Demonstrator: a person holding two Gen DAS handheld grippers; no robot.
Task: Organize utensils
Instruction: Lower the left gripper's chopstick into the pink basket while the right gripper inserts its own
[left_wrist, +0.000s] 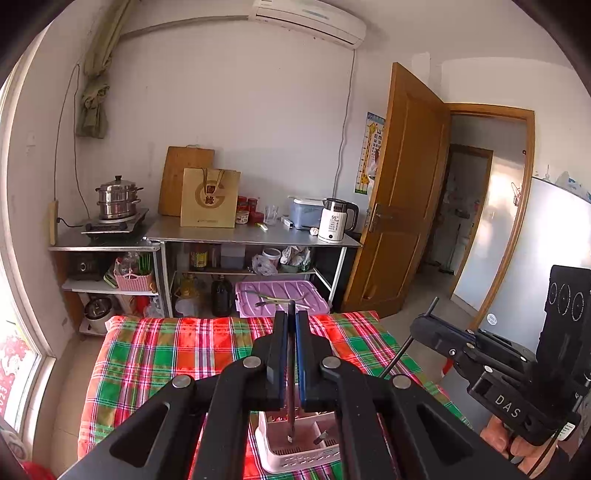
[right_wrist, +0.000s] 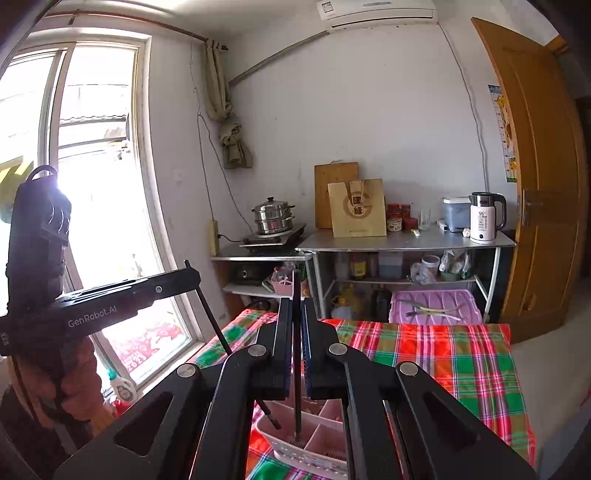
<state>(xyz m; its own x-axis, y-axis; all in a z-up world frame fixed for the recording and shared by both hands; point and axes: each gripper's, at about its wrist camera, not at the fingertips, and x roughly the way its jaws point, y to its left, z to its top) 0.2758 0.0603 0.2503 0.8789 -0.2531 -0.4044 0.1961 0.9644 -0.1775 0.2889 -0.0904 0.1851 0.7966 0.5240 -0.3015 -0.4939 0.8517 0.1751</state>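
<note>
In the left wrist view my left gripper (left_wrist: 291, 318) is shut on a dark chopstick (left_wrist: 291, 369) that runs steeply down, its lower end inside a white slotted utensil basket (left_wrist: 295, 459) on the plaid tablecloth (left_wrist: 155, 354). My right gripper (left_wrist: 419, 325) is at the right, shut on a second chopstick (left_wrist: 397, 356) slanting toward the same basket. In the right wrist view the right gripper (right_wrist: 296, 306) clamps its chopstick (right_wrist: 297, 406) over a compartment of the basket (right_wrist: 306, 459). The left gripper (right_wrist: 194, 275) with its chopstick (right_wrist: 212, 317) is at the left.
Beyond the table stands a purple bin lid (left_wrist: 306, 291) with loose utensils on it. A steel counter (left_wrist: 258, 236) bears a kettle (left_wrist: 334, 219), a paper bag and jars. A steamer pot (left_wrist: 118, 199) stands on the left; the wooden door (left_wrist: 402, 206) is open at the right; a window (right_wrist: 92, 184).
</note>
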